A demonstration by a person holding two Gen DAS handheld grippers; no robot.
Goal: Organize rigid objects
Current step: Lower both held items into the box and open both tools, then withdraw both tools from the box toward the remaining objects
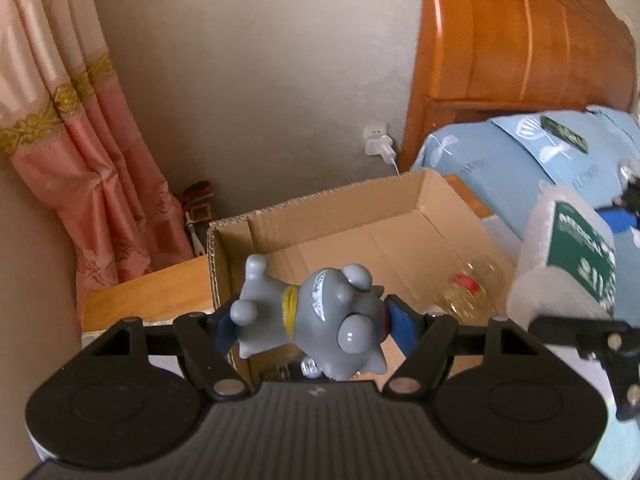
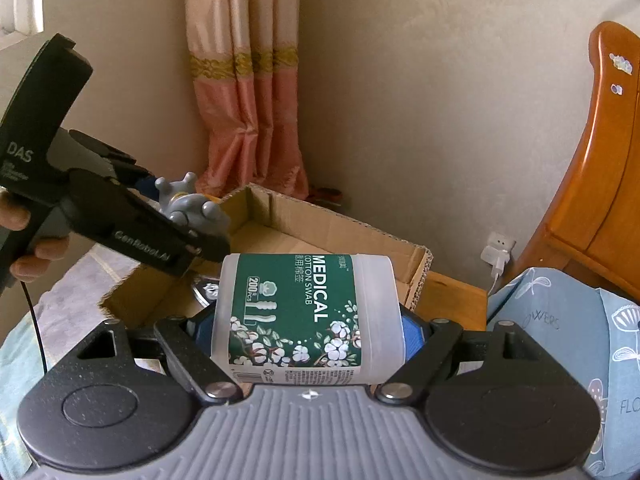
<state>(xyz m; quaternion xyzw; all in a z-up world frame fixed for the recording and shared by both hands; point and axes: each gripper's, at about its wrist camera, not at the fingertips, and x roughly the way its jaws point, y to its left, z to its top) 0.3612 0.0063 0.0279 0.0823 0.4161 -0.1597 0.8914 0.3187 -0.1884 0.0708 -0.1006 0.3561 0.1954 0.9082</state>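
Observation:
A grey cartoon animal toy (image 1: 320,312) with a yellow collar hangs on its side between the blue pads of my left gripper (image 1: 312,322), which is shut on it above the near left corner of an open cardboard box (image 1: 400,200). The right wrist view shows the same toy (image 2: 192,206) over the box's left rim (image 2: 320,220). My right gripper (image 2: 304,332) is shut on a white tub of medical cotton swabs (image 2: 296,316) with a green label, lying sideways above the box's near edge. The tub (image 1: 568,256) sits right of the toy. A clear jar with a red cap (image 1: 468,288) lies inside the box.
The box rests on a wooden bedside surface (image 1: 152,296) against a beige wall. A pink curtain (image 1: 100,160) hangs at the left. Blue bedding (image 1: 520,152) and an orange wooden headboard (image 1: 520,40) stand at the right. A white charger (image 1: 378,144) is plugged into the wall behind.

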